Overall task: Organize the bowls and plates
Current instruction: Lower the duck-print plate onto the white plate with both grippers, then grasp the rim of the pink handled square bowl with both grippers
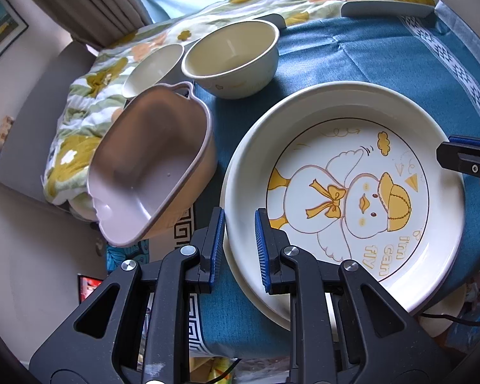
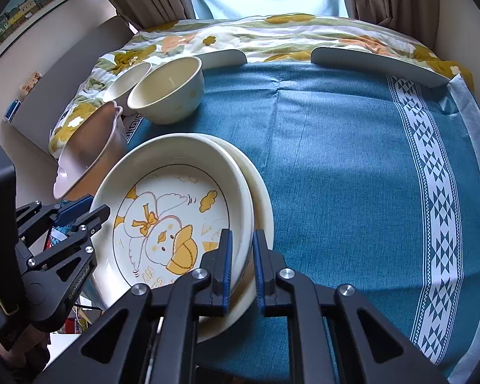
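A cream deep plate with a yellow duck drawing (image 1: 352, 198) (image 2: 169, 217) lies on a plain cream plate (image 2: 263, 198) (image 1: 261, 306) on the blue tablecloth. My left gripper (image 1: 240, 216) (image 2: 96, 205) is shut on the duck plate's left rim, one finger outside and one inside. My right gripper (image 2: 242, 236) (image 1: 448, 151) is shut on the opposite rim of the same plate. The plain plate sticks out on the right side underneath. Whether the duck plate rests fully on it, I cannot tell.
A pink handled dish (image 1: 150, 166) (image 2: 86, 150) sits tilted at the table's left edge. Behind it stand a cream bowl (image 1: 230, 60) (image 2: 166, 96) and a smaller bowl (image 1: 153, 70) (image 2: 128, 80). Two grey curved pieces (image 2: 377, 64) edge the far side, before a flowered quilt (image 2: 272, 35).
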